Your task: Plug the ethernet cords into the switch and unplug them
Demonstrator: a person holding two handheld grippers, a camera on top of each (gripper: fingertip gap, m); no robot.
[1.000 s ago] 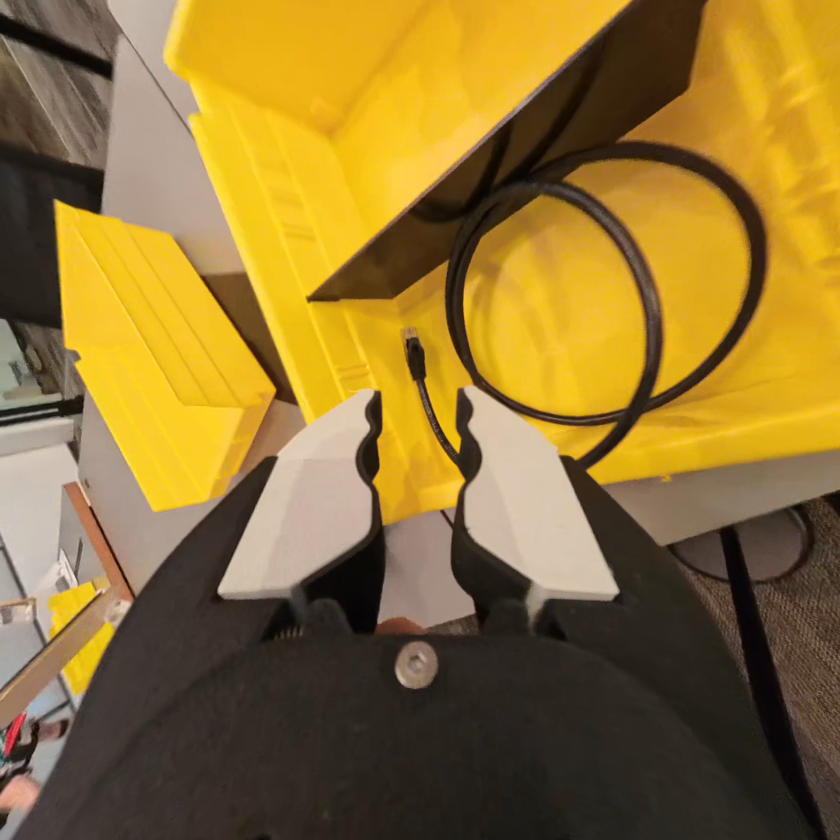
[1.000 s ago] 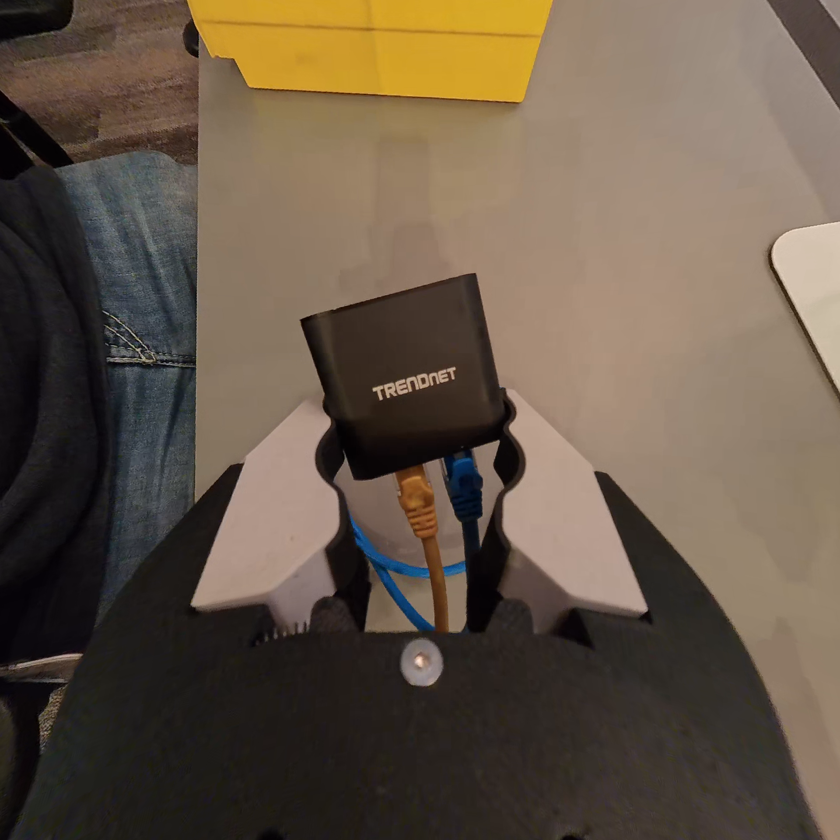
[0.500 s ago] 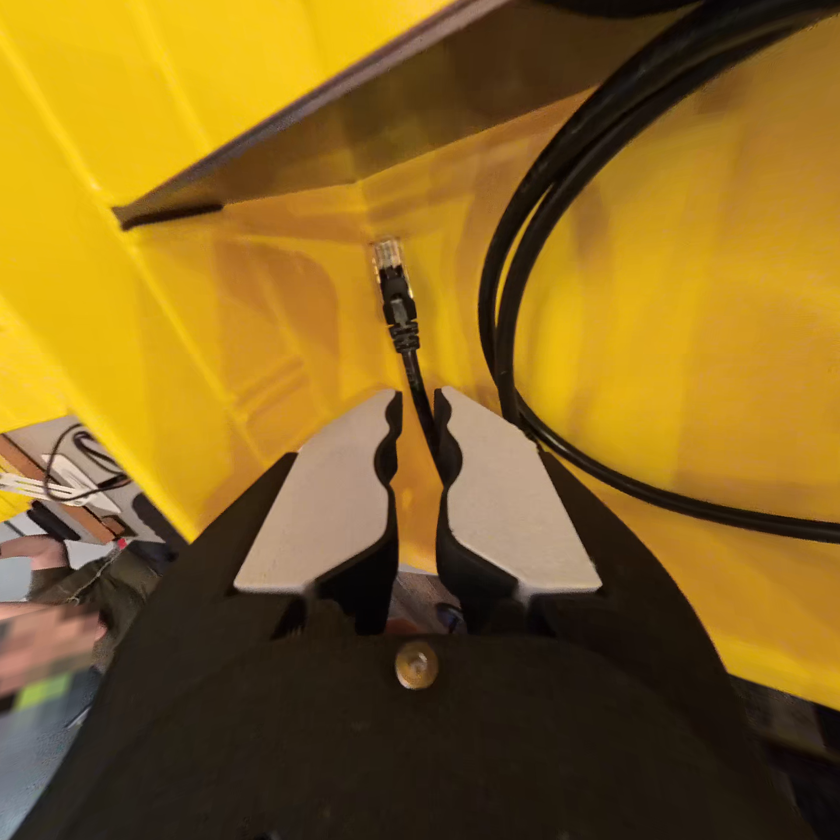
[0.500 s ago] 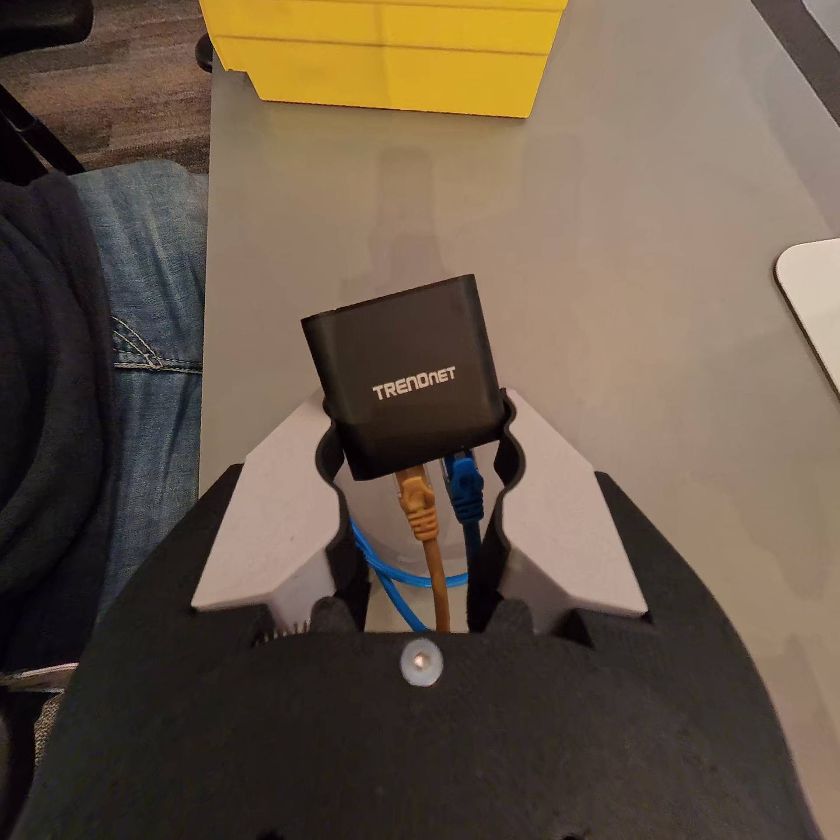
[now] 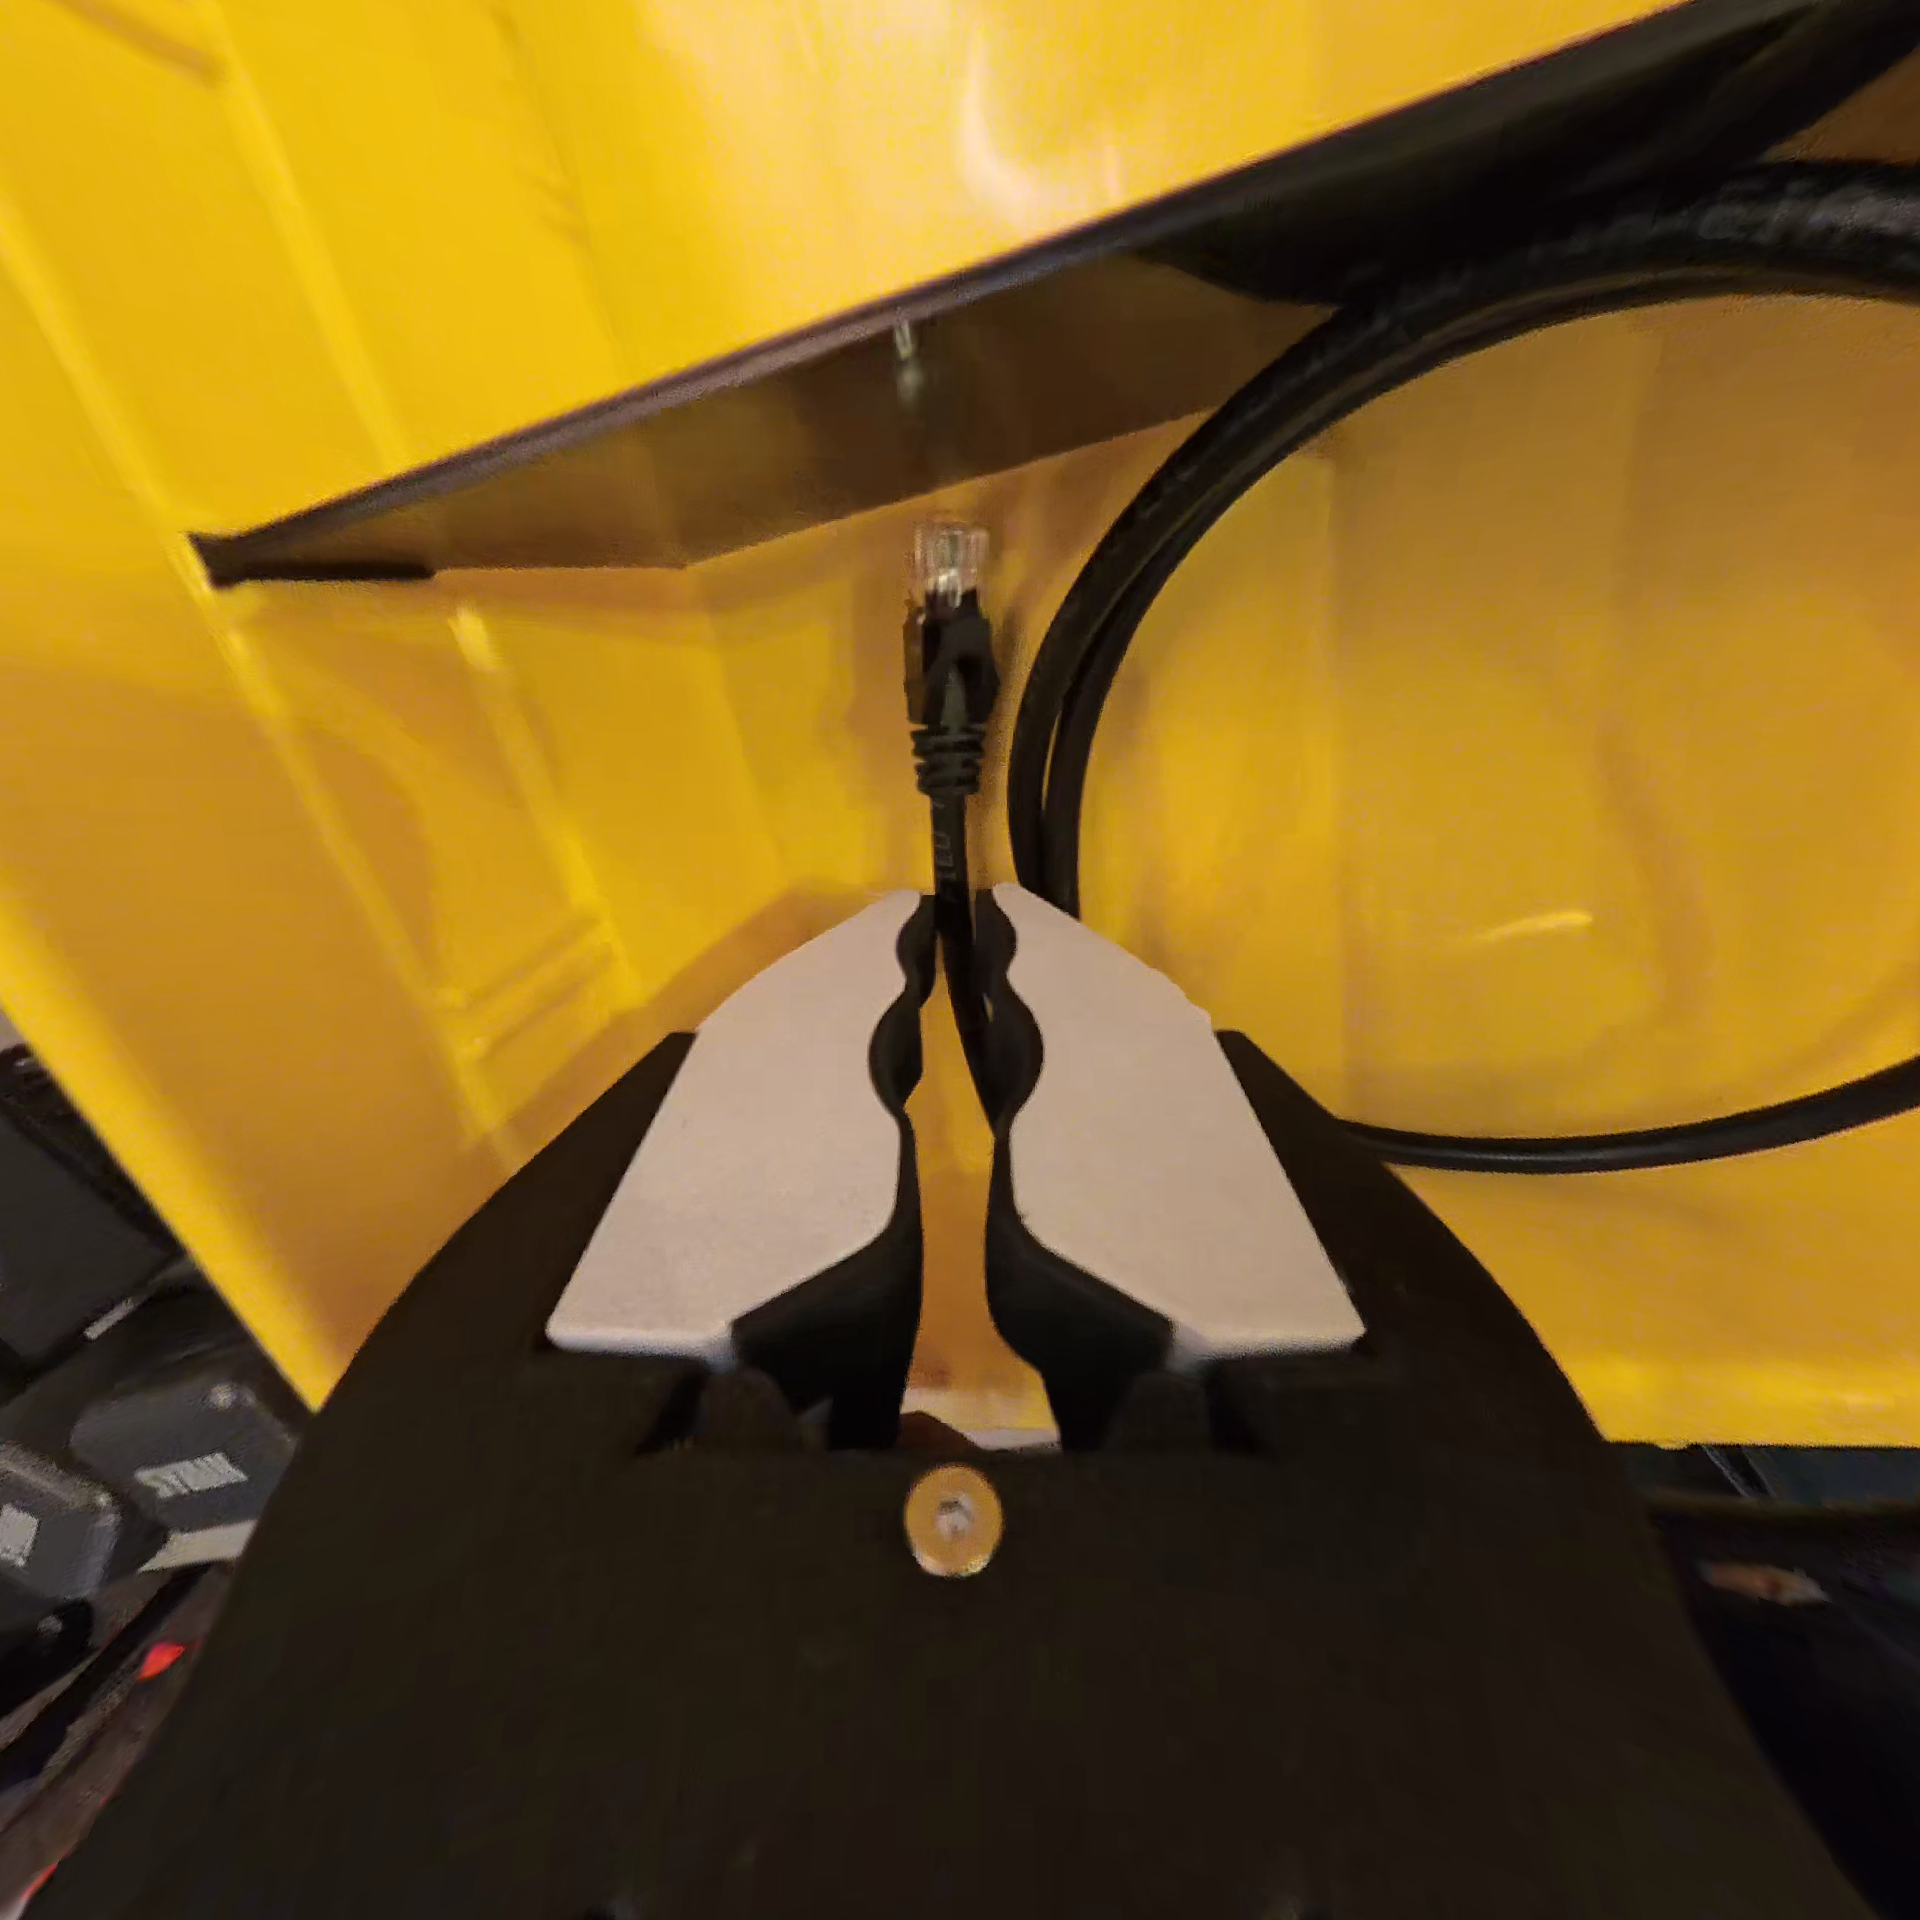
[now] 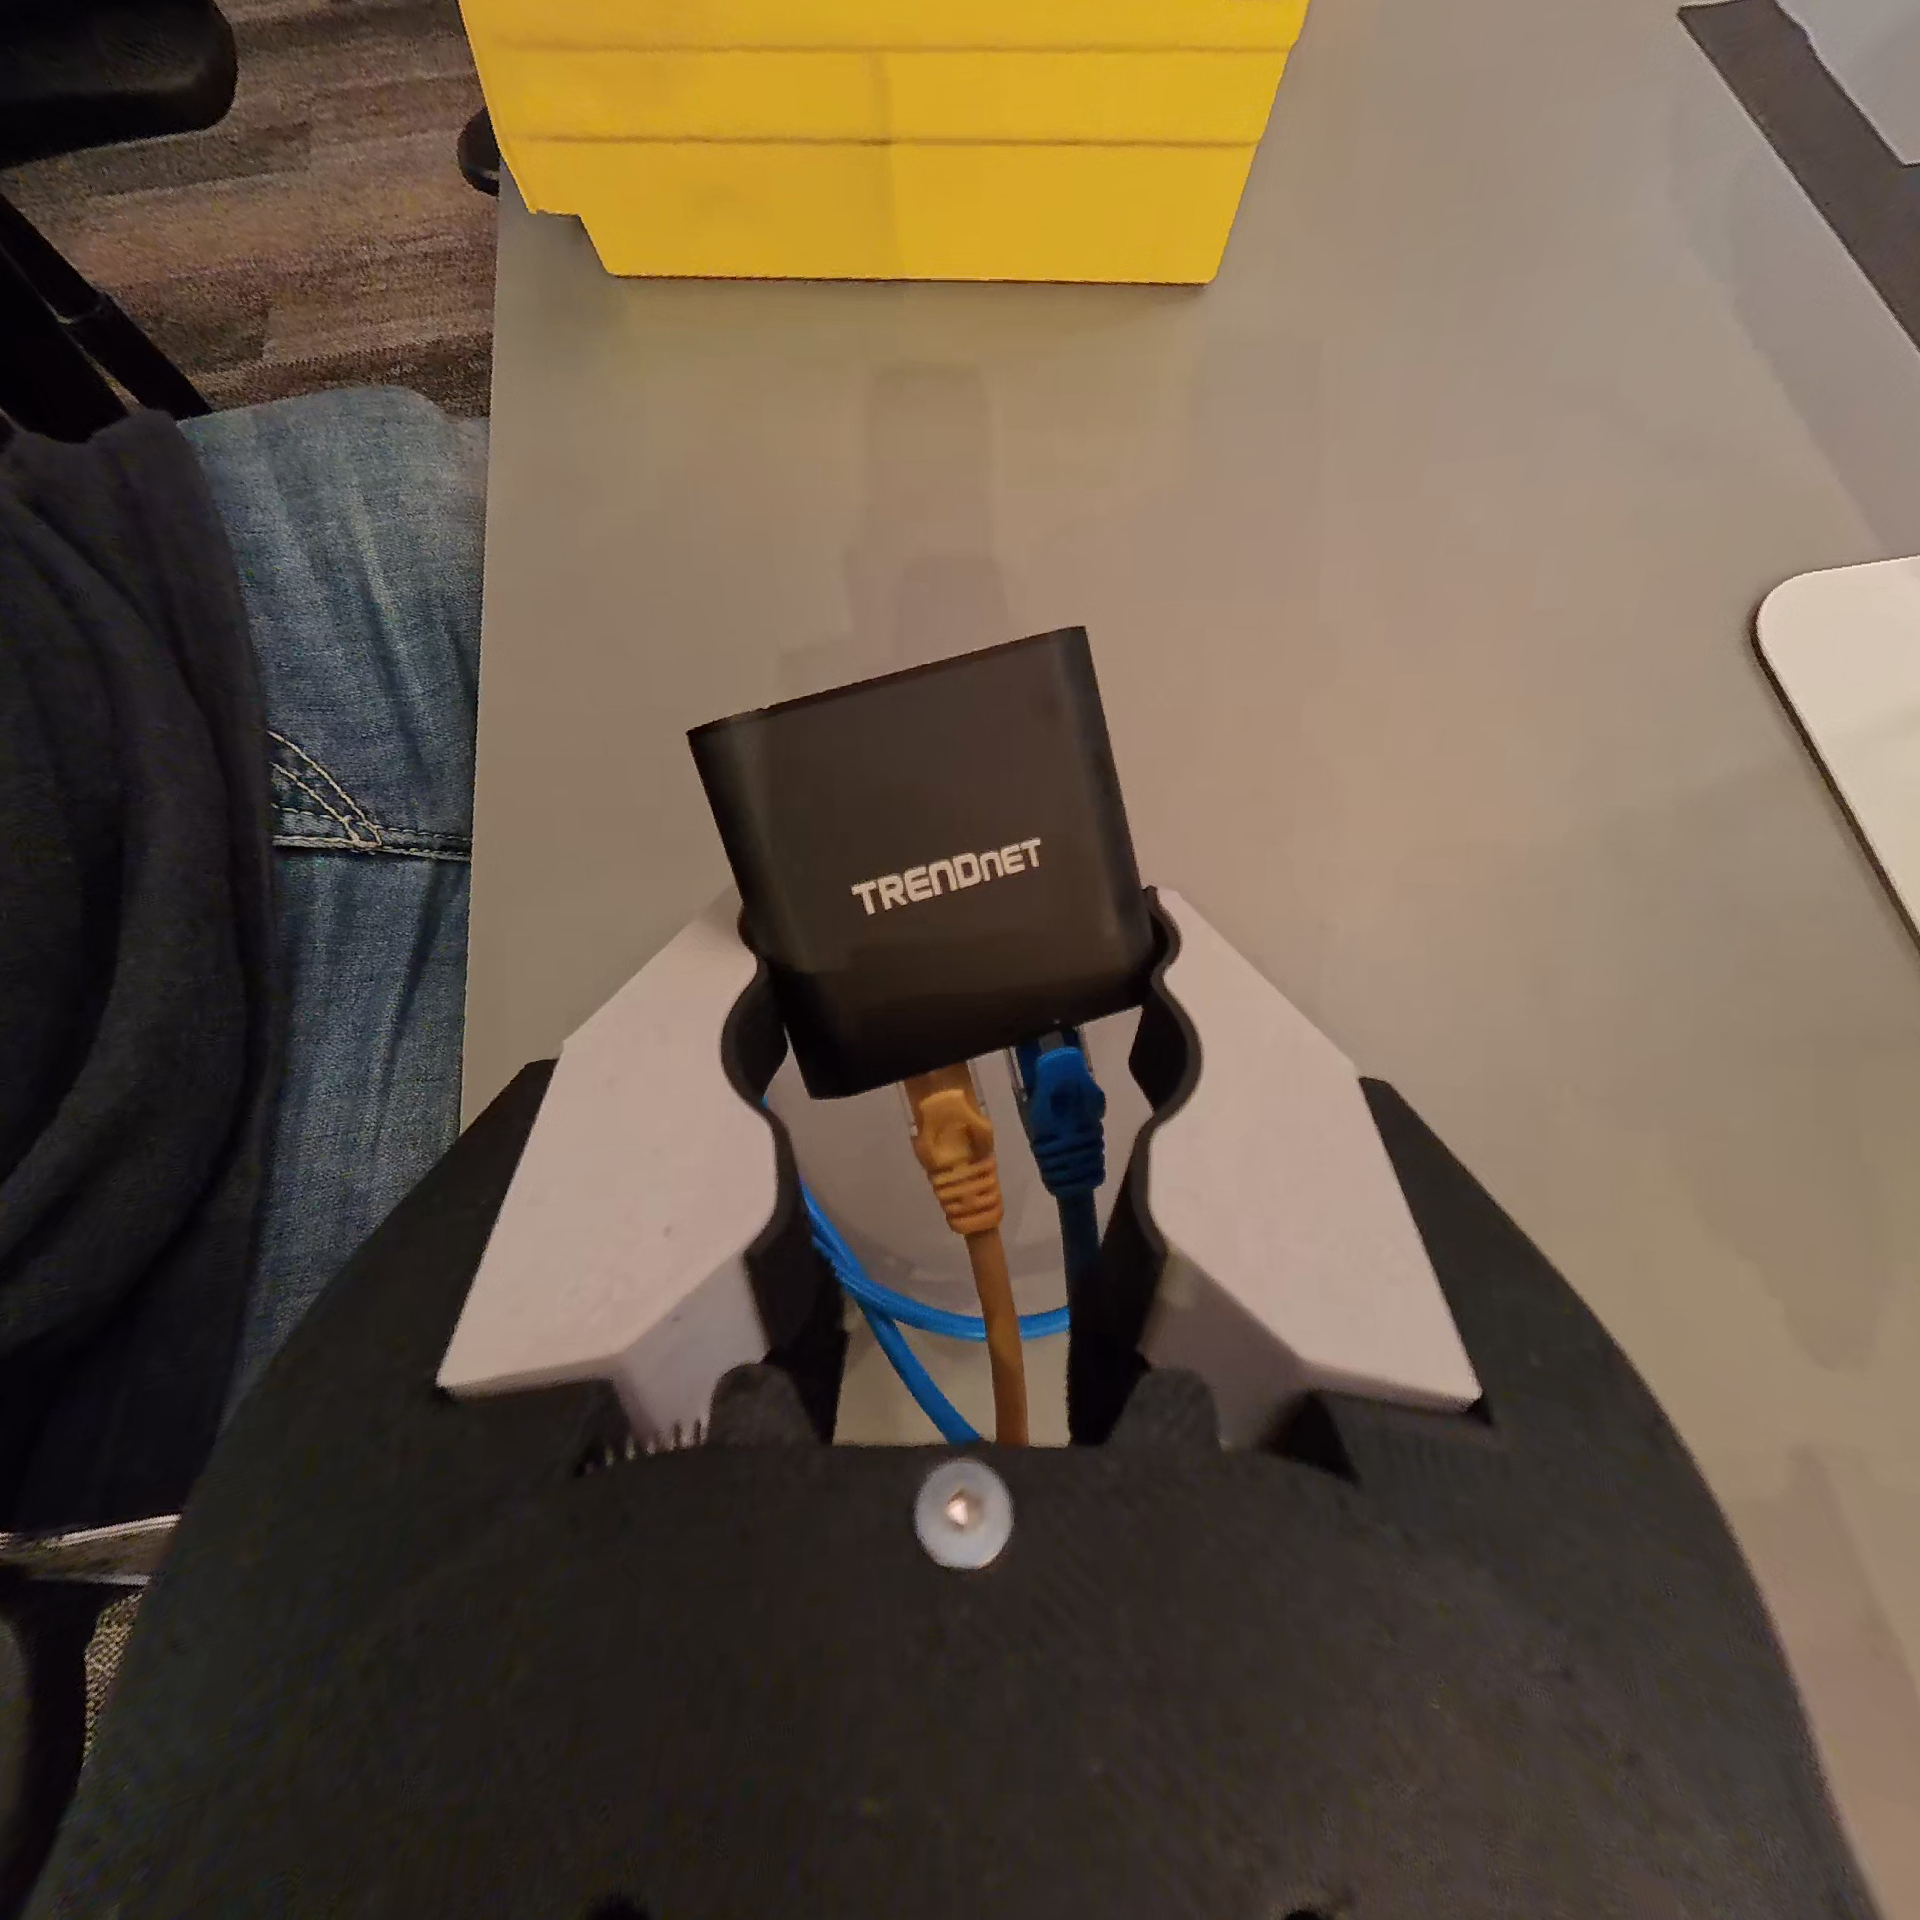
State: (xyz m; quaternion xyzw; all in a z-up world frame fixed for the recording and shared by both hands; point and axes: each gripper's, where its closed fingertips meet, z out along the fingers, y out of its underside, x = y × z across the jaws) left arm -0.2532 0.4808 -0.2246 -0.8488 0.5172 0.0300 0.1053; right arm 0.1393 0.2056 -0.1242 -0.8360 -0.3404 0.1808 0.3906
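Observation:
In the left wrist view my left gripper is shut on a black ethernet cord just behind its plug, inside a yellow bin. The plug has a clear tip and points away from me. The rest of the cord lies coiled to the right. In the right wrist view my right gripper is shut on a black switch and holds it above the grey table. An orange cord and a dark blue cord are plugged into its near side.
A black divider crosses the bin just beyond the plug. A yellow bin stands at the table's far edge. A person's leg in jeans is left of the table. A white flat object lies at the right edge. A light blue cable loops under the switch. There is about 50 centimeters between the tips of the two grippers.
My left gripper moved down into the bin and closed on the black cord behind its plug. My right gripper kept hold of the switch and drifted slightly back from the yellow bin.

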